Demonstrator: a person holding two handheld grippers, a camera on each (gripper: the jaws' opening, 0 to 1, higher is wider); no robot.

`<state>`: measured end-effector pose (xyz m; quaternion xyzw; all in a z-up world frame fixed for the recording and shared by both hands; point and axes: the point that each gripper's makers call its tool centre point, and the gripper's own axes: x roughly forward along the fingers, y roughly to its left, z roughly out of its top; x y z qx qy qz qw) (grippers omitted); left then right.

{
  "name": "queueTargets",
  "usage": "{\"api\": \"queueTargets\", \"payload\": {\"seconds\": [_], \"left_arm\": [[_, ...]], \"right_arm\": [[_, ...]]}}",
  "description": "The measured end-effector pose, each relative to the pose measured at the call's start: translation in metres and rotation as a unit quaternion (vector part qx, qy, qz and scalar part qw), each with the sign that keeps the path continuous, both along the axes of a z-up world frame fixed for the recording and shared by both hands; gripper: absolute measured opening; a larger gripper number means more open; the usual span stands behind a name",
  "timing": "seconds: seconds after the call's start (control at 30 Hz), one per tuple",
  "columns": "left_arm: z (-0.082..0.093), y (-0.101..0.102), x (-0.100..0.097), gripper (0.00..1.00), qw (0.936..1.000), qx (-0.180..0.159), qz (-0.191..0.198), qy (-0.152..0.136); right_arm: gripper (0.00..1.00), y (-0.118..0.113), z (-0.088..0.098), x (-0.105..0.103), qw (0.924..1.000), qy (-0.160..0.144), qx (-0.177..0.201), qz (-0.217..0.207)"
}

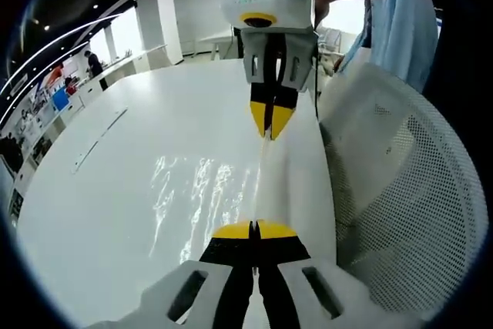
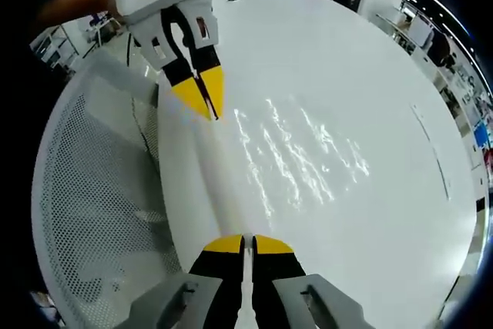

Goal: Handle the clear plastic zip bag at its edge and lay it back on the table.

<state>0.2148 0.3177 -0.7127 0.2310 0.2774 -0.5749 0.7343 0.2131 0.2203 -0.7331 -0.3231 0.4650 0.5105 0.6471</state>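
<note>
Left gripper view: my left gripper [image 1: 253, 228] has its jaws pinched on the near edge of the zip bag [image 1: 202, 199], my right gripper [image 1: 271, 122] pinching the far edge. The bag stretches lengthwise between them over the white desk [image 1: 92, 190], mesh chair [image 1: 408, 190] alongside. Right gripper view: same stretch from the other end, right gripper [image 2: 247, 243], left gripper [image 2: 206, 104], bag [image 2: 296, 161], and the chair [image 2: 92, 190].
</note>
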Motion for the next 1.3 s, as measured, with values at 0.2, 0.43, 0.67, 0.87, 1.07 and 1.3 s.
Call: {"api": "queueTargets", "payload": {"seconds": [0.2,0.43,0.67,0.87,1.07,1.3], "left_arm": [[-0.003,-0.001,-0.001,0.00,1.0000,0.004,-0.006,-0.003],[0.002,-0.002,-0.005,0.00,0.9992,-0.004,-0.027,-0.028],[0.002,-0.001,-0.006,0.00,0.9989,-0.007,-0.035,-0.030],[0.005,-0.005,-0.003,0.00,0.9986,-0.015,-0.034,-0.039],[0.006,-0.011,-0.002,0.00,0.9980,-0.017,-0.041,-0.045],[0.007,-0.012,-0.002,0.00,0.9975,-0.014,-0.047,-0.052]], "right_arm": [[0.00,0.000,-0.001,-0.002,0.9999,-0.005,-0.009,0.006],[0.00,0.001,0.002,0.000,0.9992,-0.023,0.019,0.027],[0.01,0.003,0.004,-0.002,0.9982,-0.028,0.032,0.042],[0.07,0.016,0.024,-0.004,0.9958,-0.019,0.087,0.020],[0.07,0.030,0.040,0.003,0.9930,-0.033,0.112,0.017],[0.06,0.042,0.034,0.010,0.9923,-0.034,0.119,0.008]]}}
